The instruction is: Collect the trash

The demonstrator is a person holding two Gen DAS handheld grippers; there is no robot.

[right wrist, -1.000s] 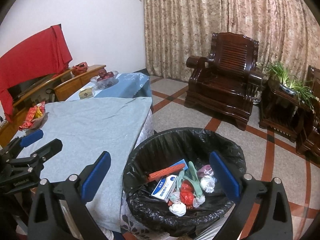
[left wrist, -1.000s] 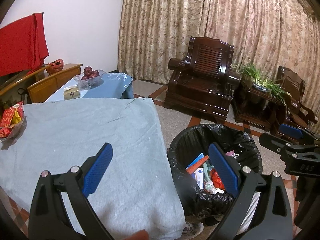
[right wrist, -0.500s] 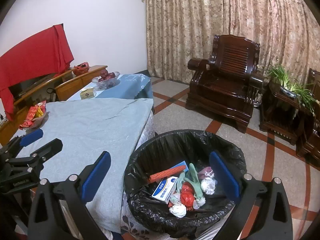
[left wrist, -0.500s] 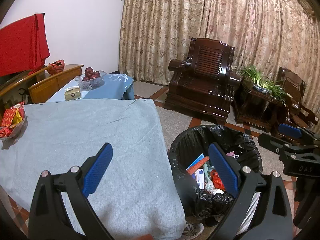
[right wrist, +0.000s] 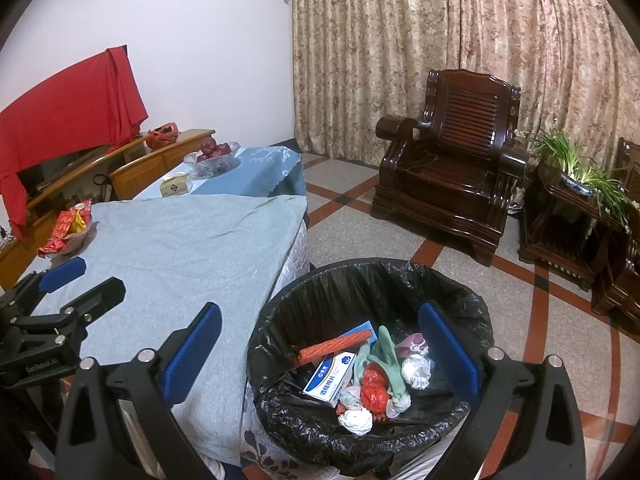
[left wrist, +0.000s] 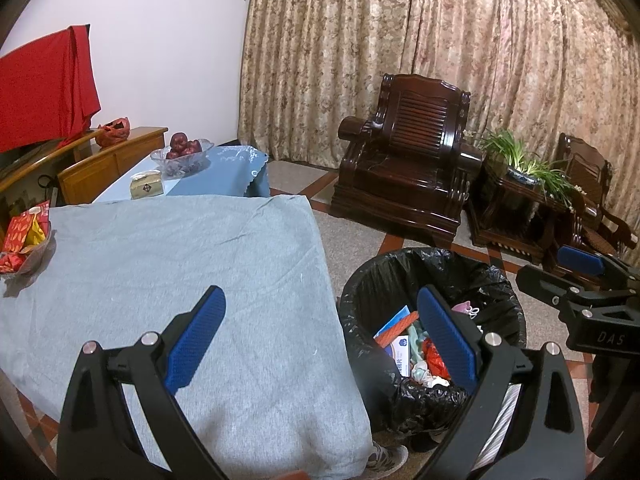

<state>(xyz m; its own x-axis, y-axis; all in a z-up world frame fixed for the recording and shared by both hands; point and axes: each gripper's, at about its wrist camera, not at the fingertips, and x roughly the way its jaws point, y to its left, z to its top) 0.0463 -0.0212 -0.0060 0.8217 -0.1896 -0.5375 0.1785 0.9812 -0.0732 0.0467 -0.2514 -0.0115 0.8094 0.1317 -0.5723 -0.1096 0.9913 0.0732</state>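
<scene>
Hovering with jaws spread and empty, left gripper (left wrist: 320, 344) and right gripper (right wrist: 320, 354) face light, soft, crumpled trash (right wrist: 370, 380) at 6 o'clock; pinch any loose fold.

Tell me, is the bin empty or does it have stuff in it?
It has stuff in it. The bin holds a white box, an orange stick and crumpled wrappers, well below its rim.

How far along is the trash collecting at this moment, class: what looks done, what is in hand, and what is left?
Done: the bin already holds a white box, an orange stick and crumpled wrappers. In hand: nothing; the left tongs and right tongs are both open. Left: possibly the red packets in a dish on the grey cloth, though whether they are trash is unclear.
</scene>
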